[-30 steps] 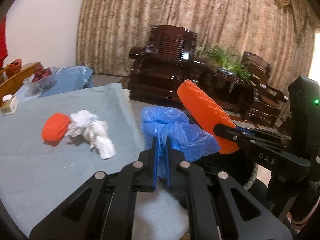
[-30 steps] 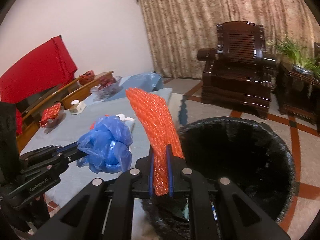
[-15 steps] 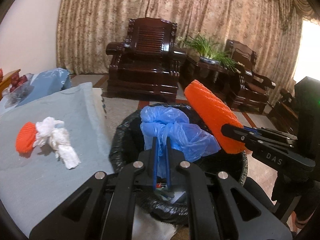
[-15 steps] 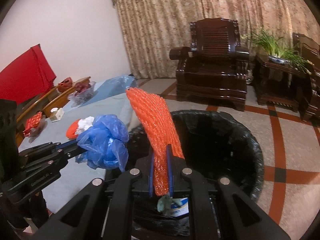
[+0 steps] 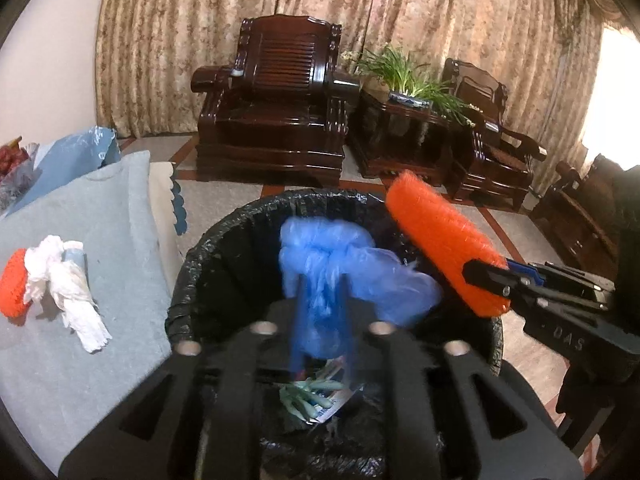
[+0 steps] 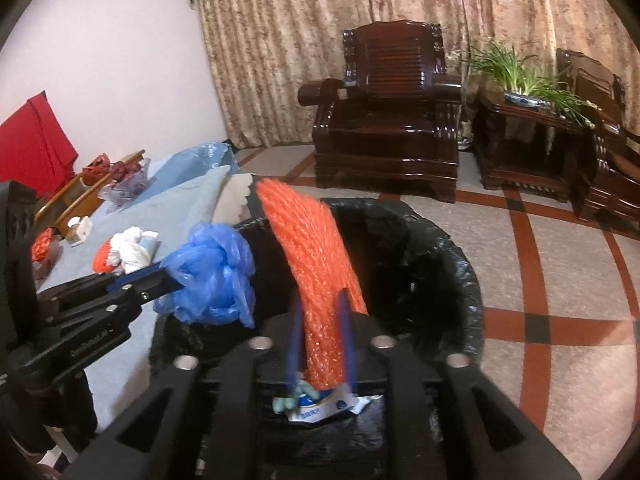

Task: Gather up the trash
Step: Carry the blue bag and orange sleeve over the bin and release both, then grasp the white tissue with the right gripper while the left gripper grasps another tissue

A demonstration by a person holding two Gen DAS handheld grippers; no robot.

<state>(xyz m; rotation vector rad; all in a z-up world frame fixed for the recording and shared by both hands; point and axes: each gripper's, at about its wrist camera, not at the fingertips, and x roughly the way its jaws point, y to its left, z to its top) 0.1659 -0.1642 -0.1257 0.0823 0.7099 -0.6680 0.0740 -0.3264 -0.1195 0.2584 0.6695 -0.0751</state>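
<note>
**Both grippers over the bin**

The left gripper (image 5: 322,312) hangs above the black-lined trash bin (image 5: 208,248), its fingers blurred and slightly spread with the blue plastic bag (image 5: 340,264) still between them. The right gripper (image 6: 320,332) is over the same bin, fingers parted a little around the orange foam net (image 6: 312,256). Left of the bin, on the grey-clothed worktop (image 5: 80,380), lie a white crumpled tissue (image 5: 68,284) and another orange net (image 5: 12,284), touching. Wrappers sit inside the bin.

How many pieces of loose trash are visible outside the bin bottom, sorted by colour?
Orange foam-net pieces: 2, a long sleeve in the right hand-held gripper and a small wad on the table.
Blue crumpled plastic bag: 1, at the left hand-held gripper.
White crumpled tissue: 1.
Total: 4.
</note>
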